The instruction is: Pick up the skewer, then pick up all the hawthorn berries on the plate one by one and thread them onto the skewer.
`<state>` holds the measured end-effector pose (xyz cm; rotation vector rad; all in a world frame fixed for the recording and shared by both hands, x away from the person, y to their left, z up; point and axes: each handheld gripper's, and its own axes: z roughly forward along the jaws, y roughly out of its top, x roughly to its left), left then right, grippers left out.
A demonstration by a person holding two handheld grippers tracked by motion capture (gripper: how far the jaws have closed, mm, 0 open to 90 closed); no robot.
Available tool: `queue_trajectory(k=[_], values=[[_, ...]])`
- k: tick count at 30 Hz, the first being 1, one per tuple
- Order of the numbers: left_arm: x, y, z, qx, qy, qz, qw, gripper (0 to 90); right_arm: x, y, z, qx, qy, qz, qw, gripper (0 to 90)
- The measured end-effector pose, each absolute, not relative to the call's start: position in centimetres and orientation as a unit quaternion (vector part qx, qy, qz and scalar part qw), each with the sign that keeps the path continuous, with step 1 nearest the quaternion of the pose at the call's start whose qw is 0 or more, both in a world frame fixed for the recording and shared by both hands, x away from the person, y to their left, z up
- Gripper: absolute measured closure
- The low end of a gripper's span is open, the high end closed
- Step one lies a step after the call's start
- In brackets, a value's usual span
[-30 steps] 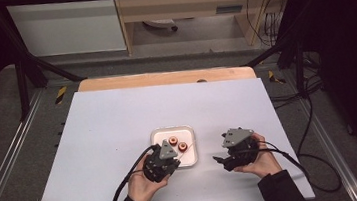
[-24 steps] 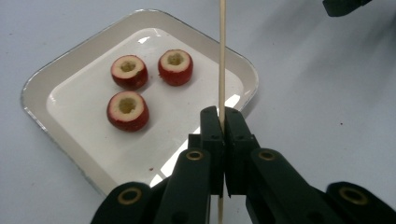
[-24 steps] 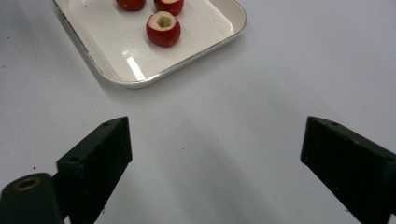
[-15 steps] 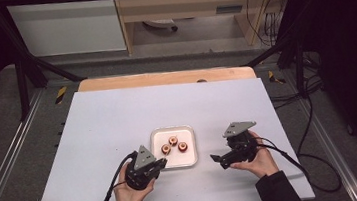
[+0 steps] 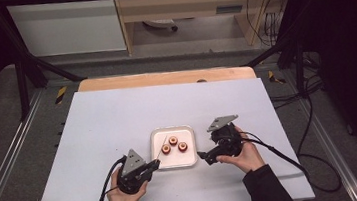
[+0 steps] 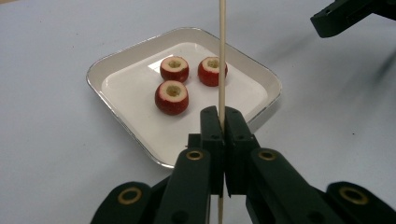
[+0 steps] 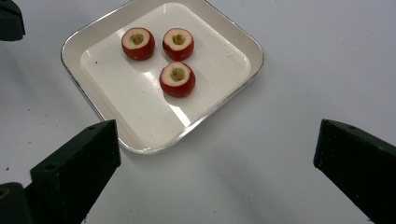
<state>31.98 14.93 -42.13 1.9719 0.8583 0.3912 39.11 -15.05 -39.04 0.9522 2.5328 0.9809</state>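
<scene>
Three cored red fruits [image 5: 173,140] lie in a white square tray [image 5: 177,160] near the table's front. My left gripper [image 5: 154,164] sits at the tray's near left corner, shut on a thin wooden skewer [image 5: 158,155] that slants over the tray. In the left gripper view the skewer [image 6: 222,56] rises straight from the closed pads [image 6: 223,114], in front of the fruits [image 6: 172,96]. My right gripper [image 5: 206,158] is just right of the tray. Its jaws have just been opening and stand wide [image 7: 217,144] with nothing between them, facing the tray [image 7: 135,112] and the fruits [image 7: 177,78].
The white tabletop [image 5: 118,117] stretches bare behind the tray to a wooden strip [image 5: 164,78] at the far edge. Cables trail from both grippers off the front edge. One jaw of the right gripper [image 6: 345,16] shows beyond the tray in the left gripper view.
My left hand has drawn the skewer back to the left, off the tray's front. My right gripper's jaws have spread wider, and that hand has shifted slightly.
</scene>
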Motion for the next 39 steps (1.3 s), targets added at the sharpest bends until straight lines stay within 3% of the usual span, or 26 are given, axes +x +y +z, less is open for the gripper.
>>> queue_trajectory(k=[22, 39], values=[[31.8, 16.2, -42.5, 0.790, 0.354, 0.159, 0.474, 88.6, 42.4, -9.8, -39.1, 0.281, 0.906, 0.300, 0.098, 4.8], [32.0, 15.8, -42.7, 0.796, 0.349, 0.155, 0.470, 88.6, 44.6, -7.3, -40.1, 0.223, 0.946, 0.232, 0.040, 29.4]])
